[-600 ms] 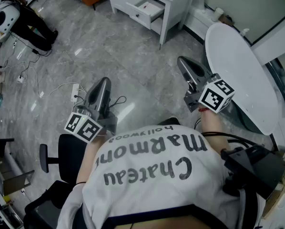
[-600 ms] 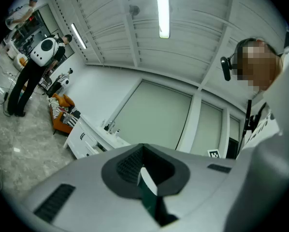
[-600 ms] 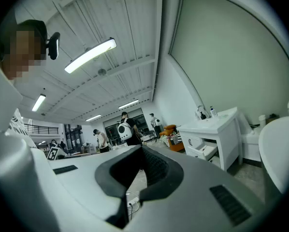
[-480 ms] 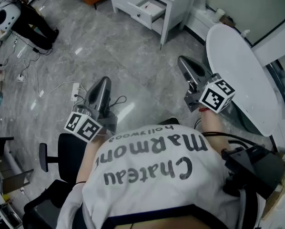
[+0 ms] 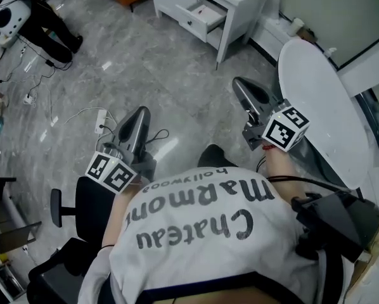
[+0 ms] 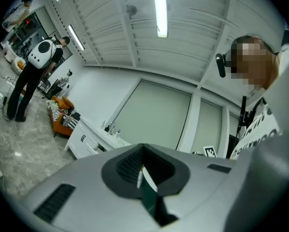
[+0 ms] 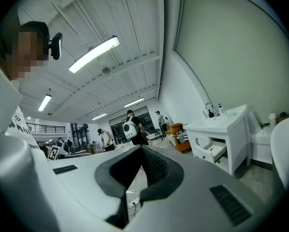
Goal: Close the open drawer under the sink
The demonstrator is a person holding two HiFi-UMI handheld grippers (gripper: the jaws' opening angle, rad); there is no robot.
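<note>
Open drawer [image 5: 205,12] of the white sink cabinet [image 5: 243,4] lies well ahead across the floor [image 5: 145,62], nearer the right gripper [image 5: 243,88]. That and the left gripper [image 5: 139,114] are both closed, empty.

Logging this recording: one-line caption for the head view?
Person holds left gripper and right gripper, both empty, well short of the white sink cabinet whose drawer stands open.

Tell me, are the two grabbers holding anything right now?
Nothing is held. The left gripper and the right gripper are both shut and empty, well short of the open drawer.
</note>
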